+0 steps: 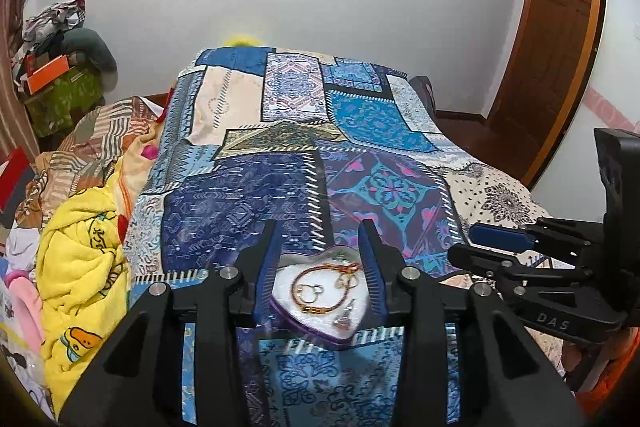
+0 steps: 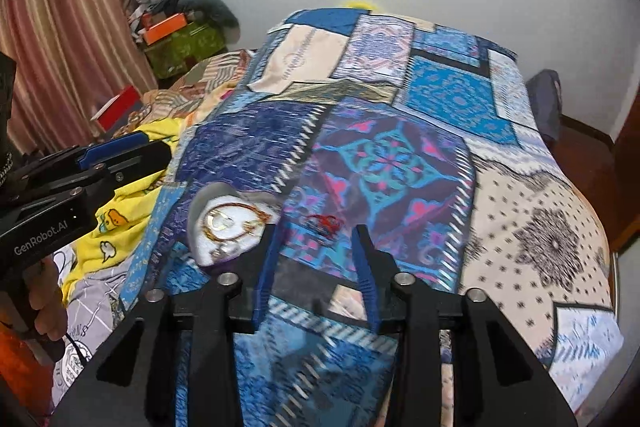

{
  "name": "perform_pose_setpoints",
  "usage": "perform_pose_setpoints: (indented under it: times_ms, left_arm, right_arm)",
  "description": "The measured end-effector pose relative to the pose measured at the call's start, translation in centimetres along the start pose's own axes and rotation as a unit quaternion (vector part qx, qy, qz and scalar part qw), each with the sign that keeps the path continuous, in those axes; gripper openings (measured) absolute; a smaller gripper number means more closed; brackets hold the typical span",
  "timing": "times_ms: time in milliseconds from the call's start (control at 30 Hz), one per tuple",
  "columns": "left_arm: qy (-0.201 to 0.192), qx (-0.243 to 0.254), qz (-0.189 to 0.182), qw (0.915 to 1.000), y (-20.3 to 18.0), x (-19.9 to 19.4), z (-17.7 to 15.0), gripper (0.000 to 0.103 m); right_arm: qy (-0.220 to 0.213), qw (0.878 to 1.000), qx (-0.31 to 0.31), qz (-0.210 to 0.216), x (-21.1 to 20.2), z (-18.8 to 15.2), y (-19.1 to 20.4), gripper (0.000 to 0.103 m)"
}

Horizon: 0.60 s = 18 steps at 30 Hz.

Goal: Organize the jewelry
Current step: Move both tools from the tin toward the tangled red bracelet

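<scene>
Between the spread left tongs (image 1: 320, 259), on the bed (image 1: 500, 195), sits the heart-shaped box (image 1: 320, 301), open, its white lining already carrying a bangle (image 1: 320, 287) with small rings and a pendant beside it. Judging by their look, these pieces are light, hard and slippery, and they will slide on the lining if the box tips. The box itself seems rigid enough to be steadied by its walls, best at 3 and 9 o'clock of the heart.

At 3 o'clock from the box in the right view, just ahead of the right tongs (image 2: 316, 247), lies a small red piece (image 2: 322, 223) on the patterned cover. It is blurred, so I cannot tell whether it is a cord bracelet or a chain; it looks limp and thin. Something that soft probably wants a pinch across its bunched middle, pressing slightly into the bedding, which gives underneath and may let it slip.

Both tongs stand spread, holding nothing. A yellow blanket (image 1: 80, 259) lies heaped at 9 o'clock of the box.
</scene>
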<state>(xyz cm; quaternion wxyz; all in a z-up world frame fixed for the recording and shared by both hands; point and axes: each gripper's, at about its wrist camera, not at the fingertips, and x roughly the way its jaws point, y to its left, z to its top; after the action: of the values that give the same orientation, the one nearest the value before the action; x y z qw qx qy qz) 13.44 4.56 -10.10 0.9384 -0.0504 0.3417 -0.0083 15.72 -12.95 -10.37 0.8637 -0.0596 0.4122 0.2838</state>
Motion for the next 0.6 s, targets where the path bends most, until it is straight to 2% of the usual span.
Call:
perform_pose_setpoints:
  times_ms: [300, 467, 600]
  left_arm:
    - [0.026, 0.027, 0.010, 0.9992, -3.3, 2.4, -1.1, 0.040]
    - [0.035, 0.044, 0.025, 0.9981, -4.2, 3.7, -1.9, 0.040]
    - [0.043, 0.039, 0.035, 0.9977, -3.4, 4.6, -2.2, 0.040]
  right_arm:
    - [0.037, 0.999, 0.040, -0.001, 1.3, -2.1, -3.4, 0.041]
    - [0.067, 0.997, 0.043, 0.022, 3.8, -2.2, -3.6, 0.041]
    - [0.083, 0.995, 0.037, 0.037, 6.0, -1.9, -3.1, 0.041]
